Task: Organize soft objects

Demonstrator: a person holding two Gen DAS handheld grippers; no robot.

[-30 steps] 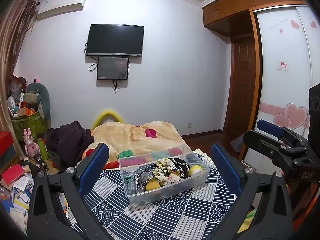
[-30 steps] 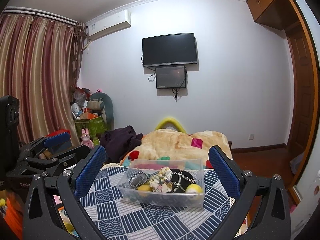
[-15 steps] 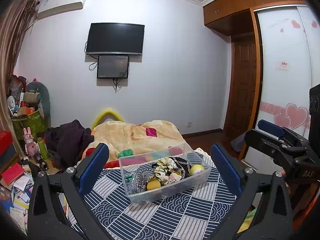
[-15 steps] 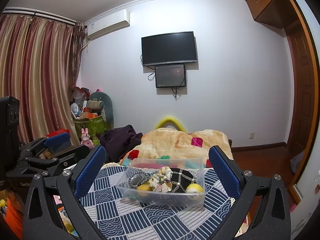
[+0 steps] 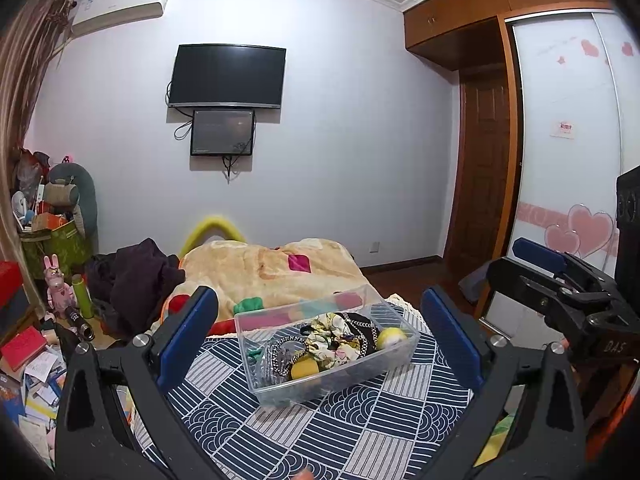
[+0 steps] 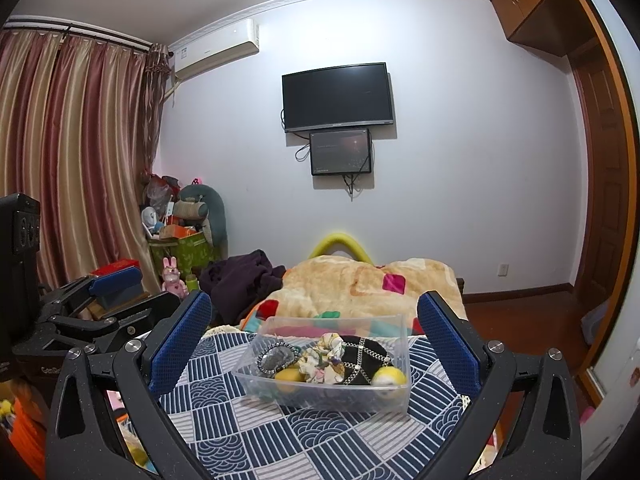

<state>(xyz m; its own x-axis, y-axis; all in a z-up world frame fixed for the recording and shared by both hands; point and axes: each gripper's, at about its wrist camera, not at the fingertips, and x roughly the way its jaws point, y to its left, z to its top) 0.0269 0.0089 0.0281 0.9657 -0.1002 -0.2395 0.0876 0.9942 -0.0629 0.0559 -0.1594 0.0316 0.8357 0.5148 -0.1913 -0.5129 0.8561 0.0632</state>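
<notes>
Clear plastic rectangular bin [image 5: 326,354] resting on a navy-and-white patchwork-patterned cloth [image 5: 320,432], holding a floral fabric scrunchie [image 5: 334,330], a black chain-trimmed pouch [image 6: 366,358] and two yellow soft balls [image 6: 388,378]. Left gripper [image 5: 320,344] and right gripper [image 6: 314,346] hovering just short of the bin, jaws spread wide, empty. Beyond, a beige blanket [image 6: 360,284] with coloured patches.

Black speckled tool [image 5: 320,336] frames, silver screws, blue textured pads [image 6: 180,344].
</notes>
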